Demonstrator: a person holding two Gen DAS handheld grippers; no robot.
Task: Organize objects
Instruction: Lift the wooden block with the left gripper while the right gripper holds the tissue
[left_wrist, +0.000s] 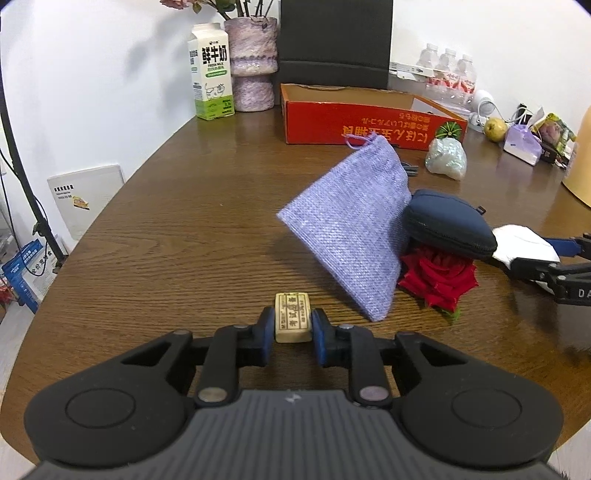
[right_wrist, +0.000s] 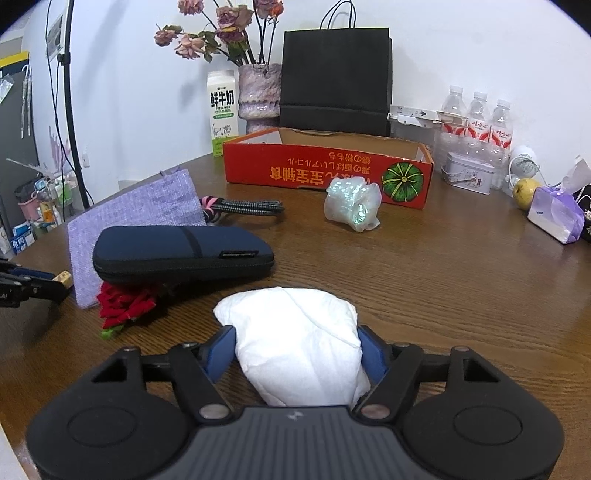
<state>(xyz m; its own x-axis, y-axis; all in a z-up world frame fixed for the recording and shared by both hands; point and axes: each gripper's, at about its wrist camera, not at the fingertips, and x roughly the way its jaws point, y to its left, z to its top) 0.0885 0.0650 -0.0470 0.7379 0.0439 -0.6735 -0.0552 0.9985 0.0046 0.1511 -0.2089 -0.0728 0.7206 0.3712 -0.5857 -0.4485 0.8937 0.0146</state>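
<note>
Left tongs (left_wrist: 293, 328) clamp a small, stiff eraser (left_wrist: 291, 322) by its long sides near the counter's (left_wrist: 184, 229) front edge; right tongs (right_wrist: 297, 354) squeeze a soft, light white tissue wad (right_wrist: 295, 332), likely needing a mid-body grip to avoid slipping.

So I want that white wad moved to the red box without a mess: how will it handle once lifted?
The white wad looks like crumpled tissue, so probably very light and soft. The right gripper has its pads on both sides, and the wad bulges past them, so it will likely squash rather than resist. Loose folds may sag or unfurl on the way to the red box.
</note>
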